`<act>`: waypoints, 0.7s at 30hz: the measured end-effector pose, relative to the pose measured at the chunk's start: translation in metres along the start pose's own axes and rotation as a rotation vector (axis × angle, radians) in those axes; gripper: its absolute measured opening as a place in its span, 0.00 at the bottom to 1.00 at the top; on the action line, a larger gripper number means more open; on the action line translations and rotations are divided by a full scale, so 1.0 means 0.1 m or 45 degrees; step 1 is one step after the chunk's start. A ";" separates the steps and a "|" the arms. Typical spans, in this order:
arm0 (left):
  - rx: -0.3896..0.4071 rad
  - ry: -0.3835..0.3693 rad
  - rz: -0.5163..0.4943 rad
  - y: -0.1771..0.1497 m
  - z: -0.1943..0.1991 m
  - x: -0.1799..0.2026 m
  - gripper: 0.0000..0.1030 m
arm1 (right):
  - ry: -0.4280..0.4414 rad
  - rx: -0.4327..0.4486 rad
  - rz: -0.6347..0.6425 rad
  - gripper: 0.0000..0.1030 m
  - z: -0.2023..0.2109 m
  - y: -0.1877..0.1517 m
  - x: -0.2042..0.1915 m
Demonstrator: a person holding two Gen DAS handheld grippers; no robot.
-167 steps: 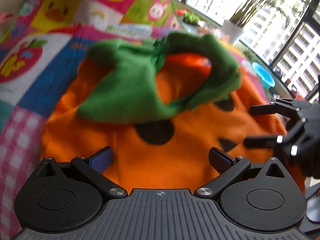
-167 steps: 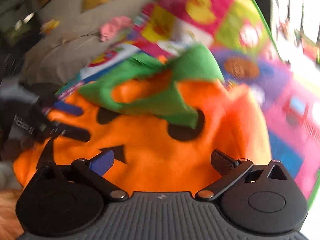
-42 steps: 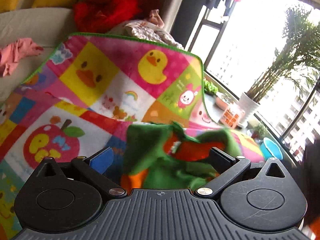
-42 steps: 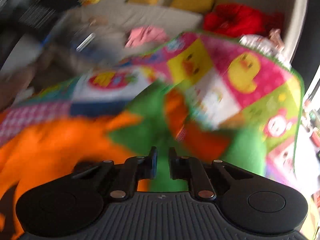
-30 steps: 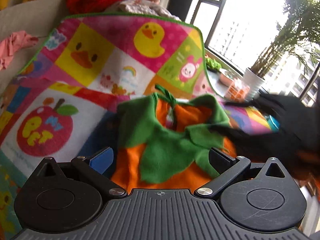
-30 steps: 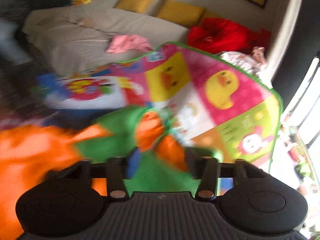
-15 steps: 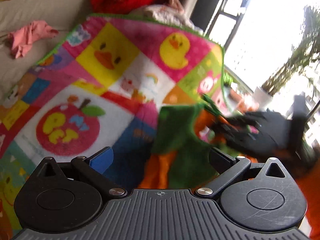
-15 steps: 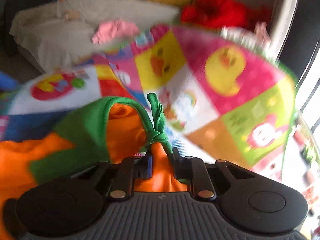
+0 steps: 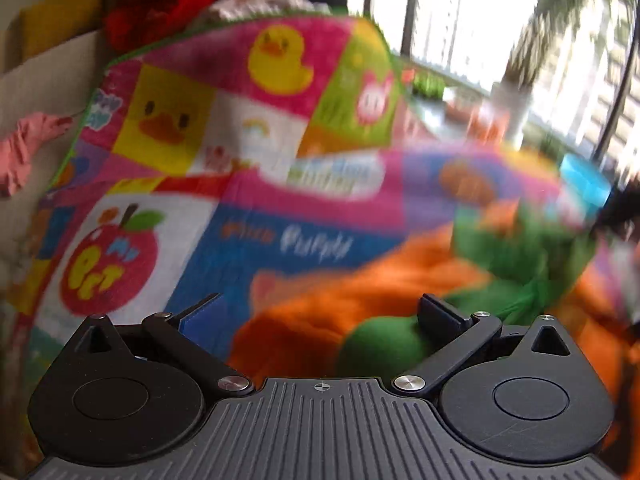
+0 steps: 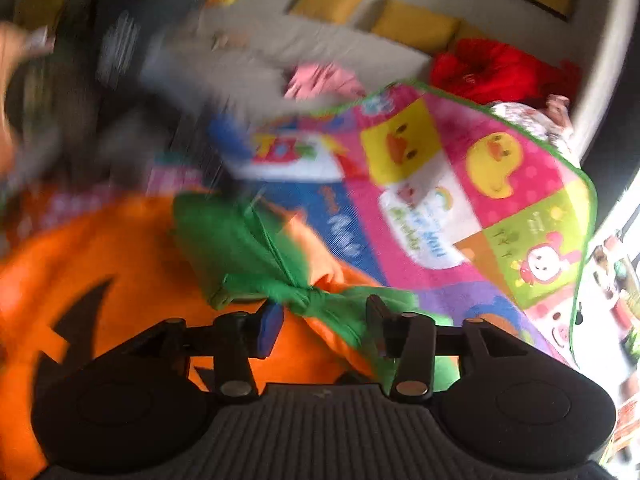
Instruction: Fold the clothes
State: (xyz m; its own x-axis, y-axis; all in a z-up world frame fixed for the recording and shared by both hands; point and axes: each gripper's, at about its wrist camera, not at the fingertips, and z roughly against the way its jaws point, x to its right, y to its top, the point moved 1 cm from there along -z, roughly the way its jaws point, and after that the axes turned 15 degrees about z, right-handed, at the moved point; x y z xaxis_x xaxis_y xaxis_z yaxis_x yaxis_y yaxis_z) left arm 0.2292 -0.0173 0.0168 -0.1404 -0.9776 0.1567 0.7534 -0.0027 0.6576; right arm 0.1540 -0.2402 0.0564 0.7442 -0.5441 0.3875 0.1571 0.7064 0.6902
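Orange fleece costume [image 10: 120, 248] with a black felt face and a knotted green collar [image 10: 288, 292] lies rumpled on the plush patchwork blanket [image 10: 500, 200]. Right gripper [image 10: 320, 320] hovers with fingers parted around the knot, gripping nothing. Left gripper [image 9: 316, 312], fingers spread wide, sits low over the costume's near-left edge.
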 end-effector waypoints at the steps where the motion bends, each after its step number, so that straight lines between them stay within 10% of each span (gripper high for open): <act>1: -0.022 0.042 -0.050 -0.07 -0.06 -0.01 1.00 | -0.026 0.023 -0.060 0.47 0.08 -0.02 0.11; 9: -0.028 0.028 0.057 -0.14 0.09 -0.29 1.00 | -0.031 -0.264 -0.352 0.46 -0.49 -0.64 0.27; 15: -0.093 -0.309 0.503 0.04 0.32 -0.62 1.00 | -0.039 -0.202 -0.323 0.46 -0.32 -0.59 0.24; 21: -0.081 -0.420 0.375 0.00 0.33 -0.21 1.00 | -0.107 -0.085 -0.333 0.46 -0.17 -0.34 0.59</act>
State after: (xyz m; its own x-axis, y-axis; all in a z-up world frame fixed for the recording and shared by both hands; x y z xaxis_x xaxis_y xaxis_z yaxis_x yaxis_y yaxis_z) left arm 0.2105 0.0098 0.0381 -0.1034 -0.8193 0.5640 0.8284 0.2429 0.5048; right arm 0.2034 -0.2884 0.0456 0.6165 -0.7457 0.2528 0.3812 0.5636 0.7328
